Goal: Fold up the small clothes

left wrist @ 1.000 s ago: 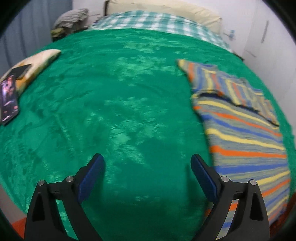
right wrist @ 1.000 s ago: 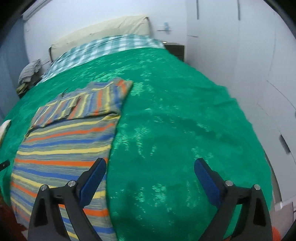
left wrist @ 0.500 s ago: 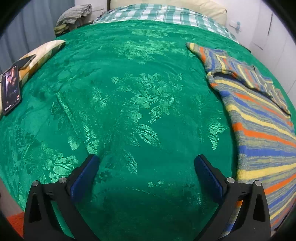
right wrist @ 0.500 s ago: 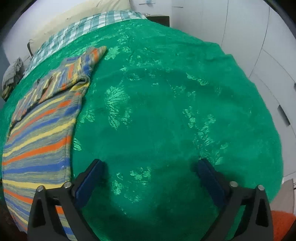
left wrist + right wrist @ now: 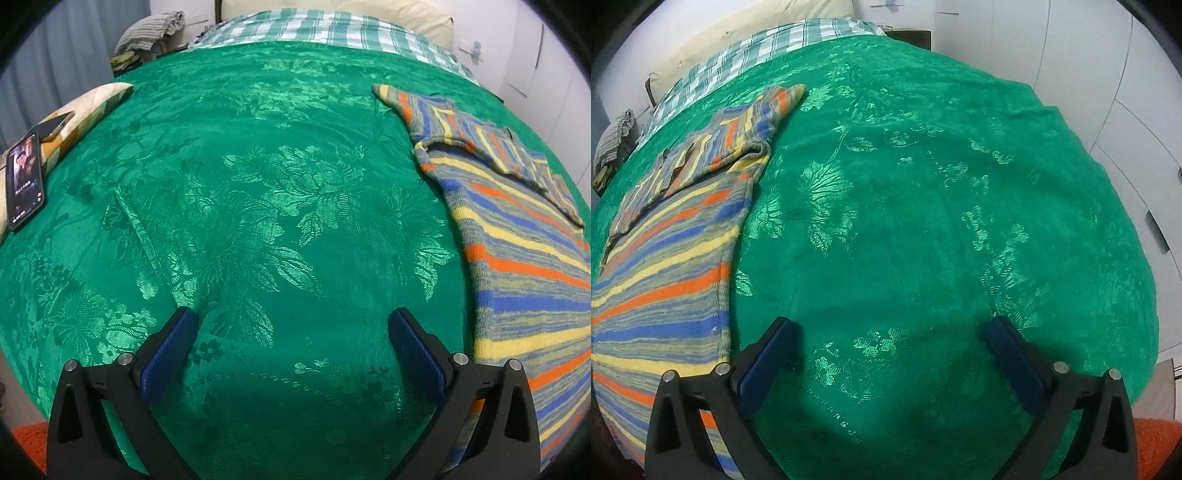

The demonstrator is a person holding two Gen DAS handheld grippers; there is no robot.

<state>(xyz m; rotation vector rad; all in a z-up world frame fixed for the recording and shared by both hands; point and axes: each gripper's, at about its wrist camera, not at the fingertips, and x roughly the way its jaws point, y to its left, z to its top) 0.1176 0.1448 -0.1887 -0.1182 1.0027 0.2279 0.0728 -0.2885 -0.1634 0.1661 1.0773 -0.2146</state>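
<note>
The striped sweater [image 5: 517, 258] is lying flat on the green bedspread [image 5: 258, 203], its sleeves folded across the upper body, so the fold is looking partly done. Both tongs are standing spread wide with nothing between the pads: the left tongs [image 5: 293, 339] are hanging over bare bedspread just left of the sweater, the right tongs [image 5: 892, 350] just right of it. Their jaws have just been opening to full width, empty. My reading: the hands are lining up on either side of the sweater's near hem, and the next move is calling for each to shift inward and pinch a hem corner.

Only the left view is showing a phone [image 5: 25, 181] and a patterned pillow [image 5: 85, 107] far left of the sweater; only the right view is showing white cupboard doors [image 5: 1108, 74] beyond the bed.
</note>
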